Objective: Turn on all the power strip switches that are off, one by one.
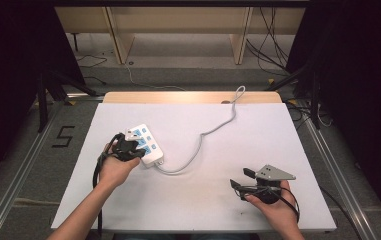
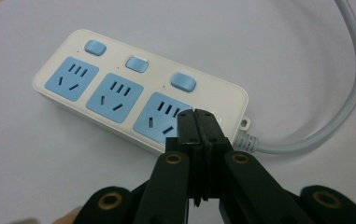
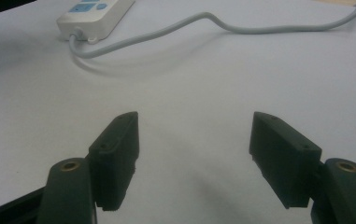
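A white power strip [image 1: 145, 144] with three blue sockets and three blue switches [image 2: 183, 82] lies on the white table left of centre. Its grey cable [image 1: 205, 132] curves right and runs off the far edge. My left gripper [image 2: 197, 116] is shut with nothing between its jaws, its tips hovering over the strip's [image 2: 133, 86] socket nearest the cable end. In the high view the left gripper [image 1: 128, 146] covers the strip's near left part. My right gripper [image 1: 240, 177] stands open and empty above bare table at the front right. The strip [image 3: 94, 16] lies far ahead of the right gripper [image 3: 194, 135].
The white table sheet [image 1: 193, 200] has free room in the middle and front. A wooden strip [image 1: 178, 97] lines the far edge. Metal rails [image 1: 333, 165] flank the table, and loose cables lie on the floor behind it.
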